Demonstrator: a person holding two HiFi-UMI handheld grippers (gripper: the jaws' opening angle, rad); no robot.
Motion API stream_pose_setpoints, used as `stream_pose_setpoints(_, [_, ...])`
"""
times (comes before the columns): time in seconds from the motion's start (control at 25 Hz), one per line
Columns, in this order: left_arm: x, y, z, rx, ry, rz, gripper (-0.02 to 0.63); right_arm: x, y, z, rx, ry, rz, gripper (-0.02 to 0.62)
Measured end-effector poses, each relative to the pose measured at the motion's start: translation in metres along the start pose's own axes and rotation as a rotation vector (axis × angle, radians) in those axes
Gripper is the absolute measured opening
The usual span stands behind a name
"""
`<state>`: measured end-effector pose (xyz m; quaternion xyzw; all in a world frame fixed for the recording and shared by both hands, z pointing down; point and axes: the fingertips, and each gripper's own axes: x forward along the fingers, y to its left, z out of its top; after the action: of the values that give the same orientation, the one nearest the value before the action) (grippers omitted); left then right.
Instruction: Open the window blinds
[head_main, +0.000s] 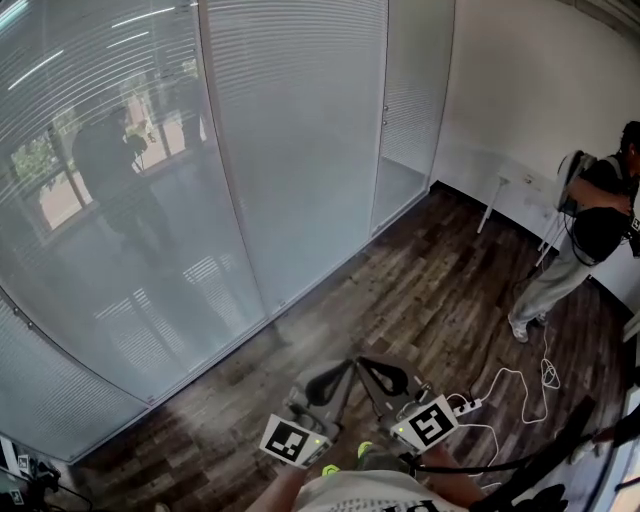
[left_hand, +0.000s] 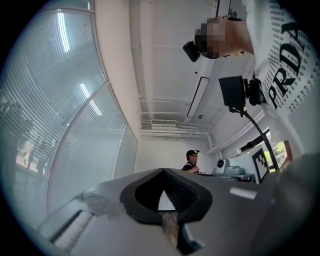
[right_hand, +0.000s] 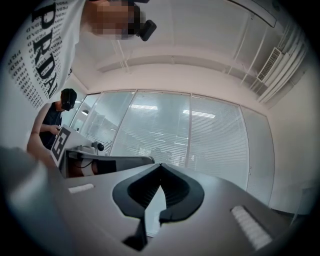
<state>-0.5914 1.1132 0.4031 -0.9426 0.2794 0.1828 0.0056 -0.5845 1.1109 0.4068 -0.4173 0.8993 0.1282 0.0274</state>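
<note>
Fingers (head_main: 322, 388) of the left gripper (head_main: 338, 375) and of the right gripper (head_main: 378, 372) are closed in the head view, low in the picture, over a dark wooden floor (head_main: 400, 290). Both point toward the blinds (head_main: 290, 120), which hang closed behind a glass wall and are well apart from the grippers. Another person (head_main: 590, 230) stands at the right, near a white cable (head_main: 520, 385) on the floor.

In the left gripper view the fingers (left_hand: 184, 189) meet at their tips and hold nothing. The blinds (left_hand: 85, 145) are at the left side, far off.

In the right gripper view the fingers (right_hand: 175, 187) are also shut and empty. The blinds (right_hand: 200, 130) fill the wall straight ahead, with their slats closed.
</note>
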Motion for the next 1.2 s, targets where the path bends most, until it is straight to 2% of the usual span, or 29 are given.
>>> stream_pose_setpoints(0.12, [0.001, -0.006, -0.009, -0.01, 0.006, 0.007, -0.009, -0.008, -0.001, -0.004, -0.02, 0.002, 0.007, 0.008])
stream_pose_setpoints(0.28, [0.006, 0.01, -0.014, -0.023, 0.018, 0.012, -0.008, 0.005, -0.007, -0.01, -0.031, 0.004, 0.022, 0.008])
stream_pose_setpoints(0.44, [0.031, 0.028, -0.016, -0.023, 0.028, 0.031, -0.008, 0.019, -0.033, -0.013, -0.022, -0.01, 0.035, 0.008])
stream_pose_setpoints(0.68, [0.068, 0.049, -0.04, 0.05, 0.103, 0.018, -0.008, 0.033, -0.076, -0.026, -0.022, -0.017, 0.057, 0.008])
stream_pose_setpoints(0.76, [0.084, 0.054, -0.05, 0.061, 0.116, 0.014, -0.008, 0.034, -0.094, -0.032, -0.018, -0.028, 0.058, 0.008])
stream_pose_setpoints(0.96, [0.141, 0.07, -0.08, 0.07, 0.118, 0.034, -0.008, 0.033, -0.155, -0.073, -0.033, 0.086, 0.08, 0.008])
stream_pose_setpoints(1.2, [0.223, 0.082, -0.107, 0.071, 0.149, 0.036, -0.008, 0.032, -0.239, -0.088, -0.003, 0.072, 0.081, 0.008])
